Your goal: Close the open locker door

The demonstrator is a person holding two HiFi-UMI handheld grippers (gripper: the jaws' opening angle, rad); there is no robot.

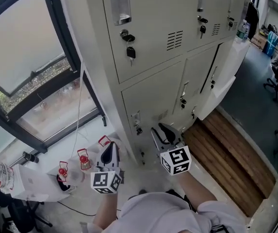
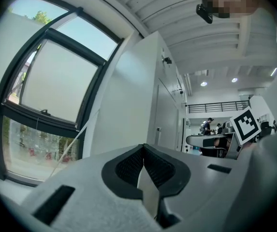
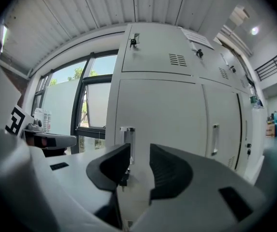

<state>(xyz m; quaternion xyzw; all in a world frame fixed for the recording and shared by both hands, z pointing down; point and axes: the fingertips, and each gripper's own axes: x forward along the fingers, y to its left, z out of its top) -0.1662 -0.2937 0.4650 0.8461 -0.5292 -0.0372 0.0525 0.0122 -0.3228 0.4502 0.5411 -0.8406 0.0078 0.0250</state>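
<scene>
With the approach seemingly the step in hand, the left hand-held gripper (image 1: 110, 155) is hanging pinched together on nothing and the right hand-held gripper (image 1: 166, 133) is gaping slightly, empty, well apart from the open locker door (image 1: 222, 81) jutting out low near the locker bank's right end, which is probably calling for a rightward reach and push.

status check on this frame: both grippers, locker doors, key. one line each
left gripper: shut, nothing held
right gripper: open, empty
open locker door: ajar, swung outward, neither gripper on it
upper locker door: closed
key: hanging in the upper locker door's lock
lower locker door: closed
</scene>
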